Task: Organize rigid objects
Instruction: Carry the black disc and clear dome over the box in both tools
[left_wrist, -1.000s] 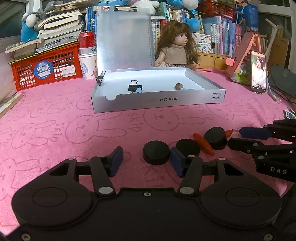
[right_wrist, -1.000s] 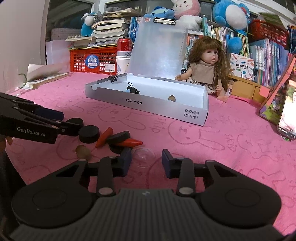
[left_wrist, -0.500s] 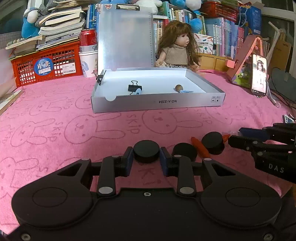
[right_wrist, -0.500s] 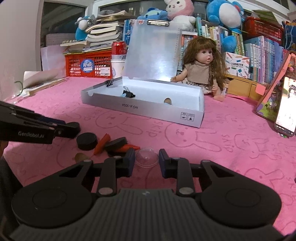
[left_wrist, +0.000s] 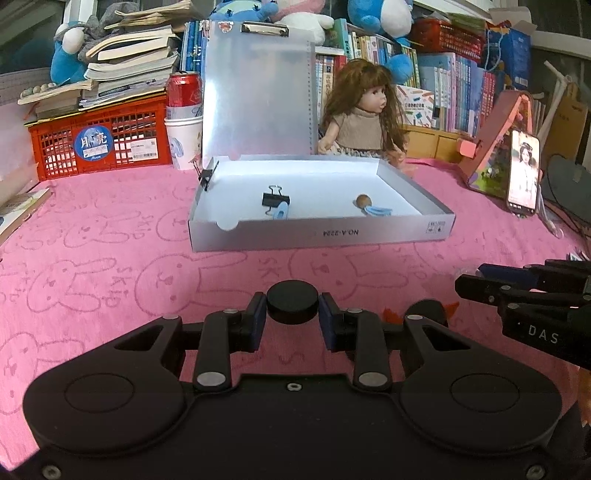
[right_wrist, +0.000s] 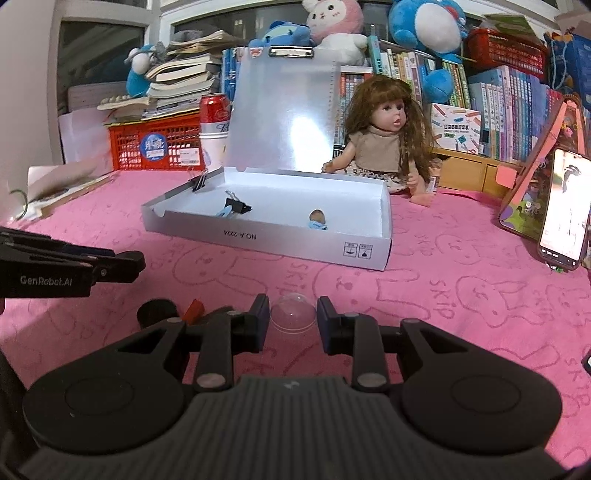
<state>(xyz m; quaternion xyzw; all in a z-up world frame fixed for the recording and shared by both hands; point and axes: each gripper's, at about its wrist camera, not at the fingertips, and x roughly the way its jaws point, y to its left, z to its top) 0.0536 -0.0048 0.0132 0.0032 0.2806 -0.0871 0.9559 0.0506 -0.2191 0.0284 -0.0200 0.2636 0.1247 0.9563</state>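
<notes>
In the left wrist view, the left gripper (left_wrist: 293, 320) has its jaws drawn in on a short black puck-shaped disc (left_wrist: 292, 301), the blue pads (left_wrist: 258, 320) touching its rim at 9 and 3 o'clock, so the disc sits squarely between them at the tips. It looks rigid, dense for its bulk and smooth-sided; the round rim is the sensible place to hold it, across the widest part, or it may squirt forward.

In the right wrist view, the right gripper (right_wrist: 293, 320) has its jaws narrowed around a clear plastic dome (right_wrist: 293, 309), which lies between the tips at 12 o'clock; whether the pads actually press it I cannot tell. The dome seems very light, thin-walled and slick, likely to flex or crack under a hard squeeze, so low on its rim is the better hold.

Farther off at 12 o'clock, well apart, stands the open shallow white cardboard box (left_wrist: 321, 235), lid upright, on the pink rabbit-print cloth (left_wrist: 110, 266).
</notes>
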